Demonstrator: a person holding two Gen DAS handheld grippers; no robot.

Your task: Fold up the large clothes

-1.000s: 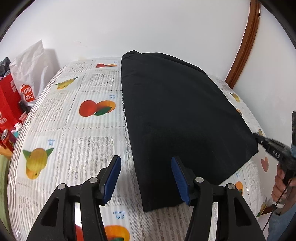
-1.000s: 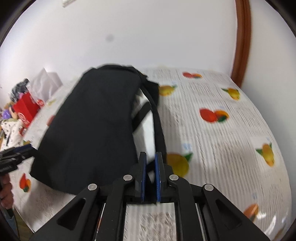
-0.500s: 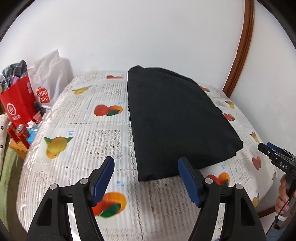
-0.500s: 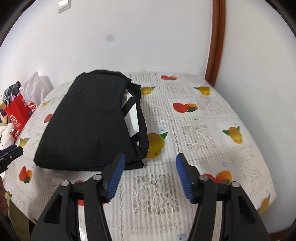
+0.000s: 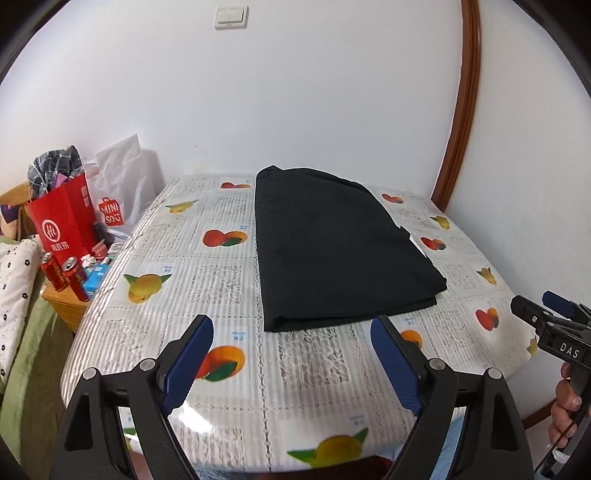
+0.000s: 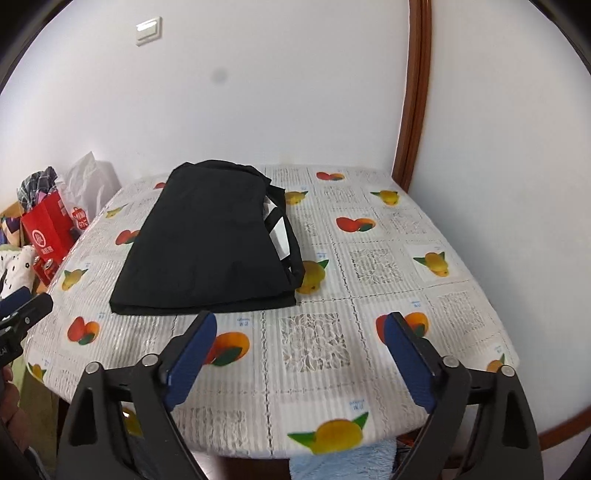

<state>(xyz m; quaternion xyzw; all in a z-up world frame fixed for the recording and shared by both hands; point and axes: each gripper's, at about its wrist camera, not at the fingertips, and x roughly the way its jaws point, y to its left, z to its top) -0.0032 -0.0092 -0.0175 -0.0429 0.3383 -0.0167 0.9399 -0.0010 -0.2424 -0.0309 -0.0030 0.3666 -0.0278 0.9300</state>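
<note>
- The left gripper [image 5: 291, 354] hangs low over the near edge of the desk [image 5: 314, 369]; its blue-padded fingers [image 5: 188, 354] are spread wide and hold nothing.
- The right gripper [image 6: 299, 350] hangs the same way, fingers [image 6: 190, 356] wide apart and empty, nothing touching them. Both sit short of the cloth, which reads as hands drawn clear so the fold can lie undisturbed.
- Under them the desk's fruit-print plastic cover [image 6: 314, 336] is bare along the near strip.
- Just beyond the fingers lies the black garment [image 5: 332, 251], a flat folded rectangle running from the middle of the desk toward the wall, a little left of centre in the right wrist view [image 6: 210, 243].
- Its left long edge looks like a clean fold; on the right side stacked layers show, and a black strip [image 6: 291, 240] loops out over a patch of white there, a loose bit that may want tucking.
- By my reading the fold is largely done; at most one more halving or a tidy-up is left.
- Off the desk's left side stand a red paper bag [image 5: 62, 221], red cans [image 5: 70, 277] and a white Miniso bag [image 5: 118, 195], clear of the work.
- On the far wall, a light switch [image 5: 231, 17].
</note>
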